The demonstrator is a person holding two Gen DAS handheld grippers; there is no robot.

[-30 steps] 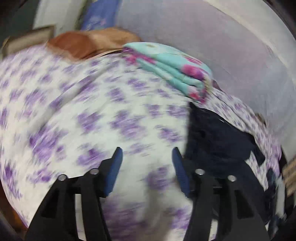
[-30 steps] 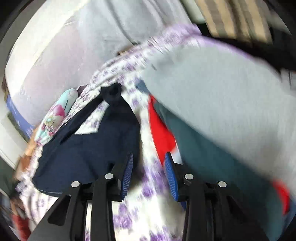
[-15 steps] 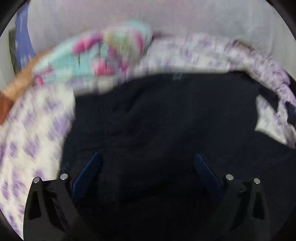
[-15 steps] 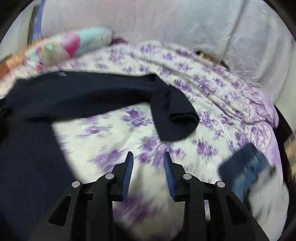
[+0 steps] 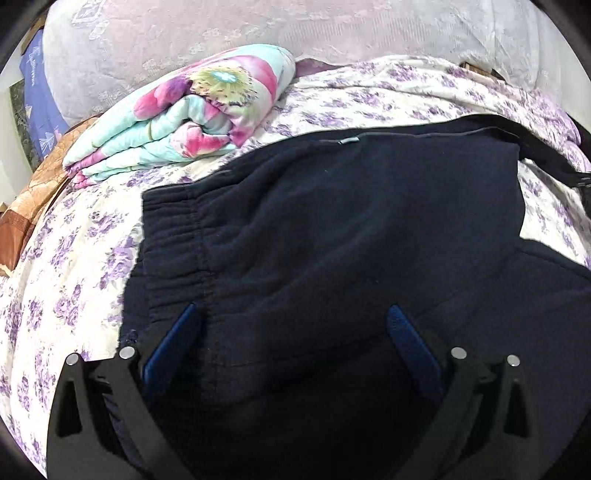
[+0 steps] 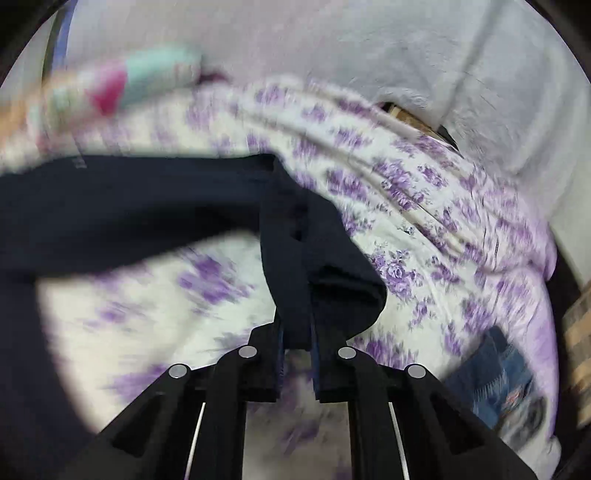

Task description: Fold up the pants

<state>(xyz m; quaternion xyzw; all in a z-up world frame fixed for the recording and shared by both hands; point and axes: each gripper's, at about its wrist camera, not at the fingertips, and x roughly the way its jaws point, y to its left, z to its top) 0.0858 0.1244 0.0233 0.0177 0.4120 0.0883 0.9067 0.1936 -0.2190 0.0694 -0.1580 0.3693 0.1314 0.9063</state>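
Dark navy pants point(image 5: 332, 229) lie spread on a bed with a white, purple-flowered sheet point(image 5: 66, 266). The elastic waistband point(image 5: 173, 236) is at the left in the left wrist view. My left gripper point(image 5: 291, 314) is open wide, low over the upper part of the pants just right of the waistband. In the right wrist view my right gripper point(image 6: 297, 332) is shut on the folded-back end of a pants leg point(image 6: 314, 251), which stretches away to the left point(image 6: 129, 206). That view is blurred.
A folded teal and pink floral blanket point(image 5: 184, 114) lies at the head of the bed, against a pale padded headboard point(image 5: 332, 29). A brown cloth point(image 5: 40, 184) is at the far left. A blue denim item point(image 6: 495, 373) lies at the bed's right edge.
My left gripper swung over the pants and opened wider. My right gripper moved forward to the leg end and closed on it.
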